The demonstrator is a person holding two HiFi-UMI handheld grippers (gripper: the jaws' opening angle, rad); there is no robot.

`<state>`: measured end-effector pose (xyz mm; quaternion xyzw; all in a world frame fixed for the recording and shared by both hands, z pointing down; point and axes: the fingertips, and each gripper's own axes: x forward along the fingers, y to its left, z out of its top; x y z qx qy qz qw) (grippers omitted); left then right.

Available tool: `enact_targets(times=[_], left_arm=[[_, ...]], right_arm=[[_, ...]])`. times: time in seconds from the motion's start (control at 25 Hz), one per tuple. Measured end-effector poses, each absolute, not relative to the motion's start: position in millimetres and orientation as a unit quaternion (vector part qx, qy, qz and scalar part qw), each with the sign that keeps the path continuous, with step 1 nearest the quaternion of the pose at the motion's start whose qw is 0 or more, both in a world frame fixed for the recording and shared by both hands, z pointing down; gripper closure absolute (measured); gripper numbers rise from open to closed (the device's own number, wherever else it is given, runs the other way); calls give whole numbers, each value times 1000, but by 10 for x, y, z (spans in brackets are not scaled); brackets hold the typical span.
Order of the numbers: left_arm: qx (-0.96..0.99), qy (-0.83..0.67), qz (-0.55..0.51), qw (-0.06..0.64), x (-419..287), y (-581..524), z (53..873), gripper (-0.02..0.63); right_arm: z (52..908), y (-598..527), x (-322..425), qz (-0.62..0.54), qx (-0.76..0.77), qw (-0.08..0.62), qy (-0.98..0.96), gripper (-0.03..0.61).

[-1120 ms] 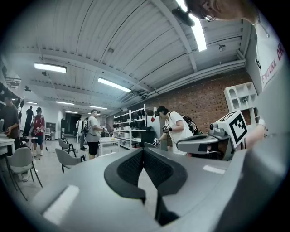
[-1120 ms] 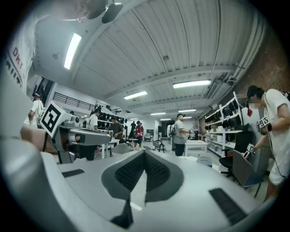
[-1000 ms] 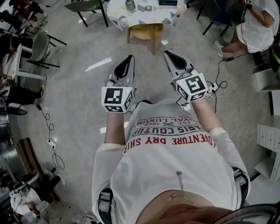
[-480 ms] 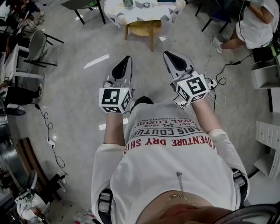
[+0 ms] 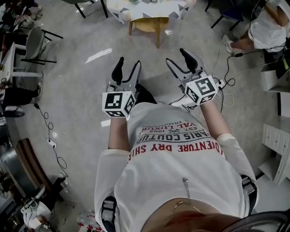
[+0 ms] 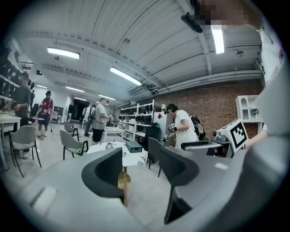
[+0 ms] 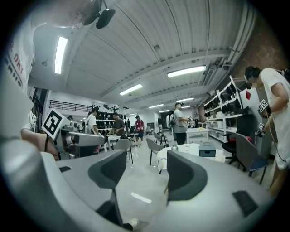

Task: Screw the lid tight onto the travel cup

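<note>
Both sets of jaws are opening, nothing between them: left gripper (image 5: 128, 64), right gripper (image 5: 178, 58). Travel cup (image 7: 174, 147) stands on the far table (image 5: 154, 10), well apart from us. We judge: close in first, then seat the lid, too small to pick out, level before twisting.

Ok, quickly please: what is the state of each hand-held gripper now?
Left hand-held gripper: jaws opening, nothing between them.
Right hand-held gripper: jaws opening, nothing between them.

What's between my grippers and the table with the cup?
Bare floor, plain in the head view; only a wooden stool stands at the table's near side. The left gripper and right gripper, jaws opening, hold nothing.
</note>
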<state>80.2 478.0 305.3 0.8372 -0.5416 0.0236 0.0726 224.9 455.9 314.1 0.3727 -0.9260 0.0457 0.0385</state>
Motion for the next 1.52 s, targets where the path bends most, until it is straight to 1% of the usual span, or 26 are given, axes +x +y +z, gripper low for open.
enact_targets(times=[0.12, 0.2, 0.28, 0.64, 0.92, 1.16, 1.32, 1.52], left_arm=[[833, -547, 8, 79, 615, 4556, 3082, 349], [827, -556, 4, 77, 464, 4349, 3110, 308], [826, -559, -1, 71, 329, 4117, 3120, 282], [859, -505, 2, 88, -379, 2737, 3129, 281], [883, -459, 16, 99, -845, 1718, 3158, 281], [895, -429, 43, 115, -936, 1099, 3353, 281], [901, -412, 77, 108, -812, 809, 3528, 281], [902, -408, 85, 115, -666, 320, 3690, 281]], right_arm=[[3168, 4335, 2104, 47, 371, 45, -926, 328], [3185, 4137, 1982, 47, 371, 50, -926, 328], [3193, 3904, 1854, 48, 374, 57, -924, 328], [3098, 2596, 1045, 45, 404, 72, -911, 328], [3119, 1646, 500, 54, 423, 103, -898, 328], [3260, 1069, 348, 72, 442, 126, -885, 328], [3446, 768, 386, 87, 445, 150, -878, 328], [3622, 294, 548, 97, 448, 166, -873, 328]])
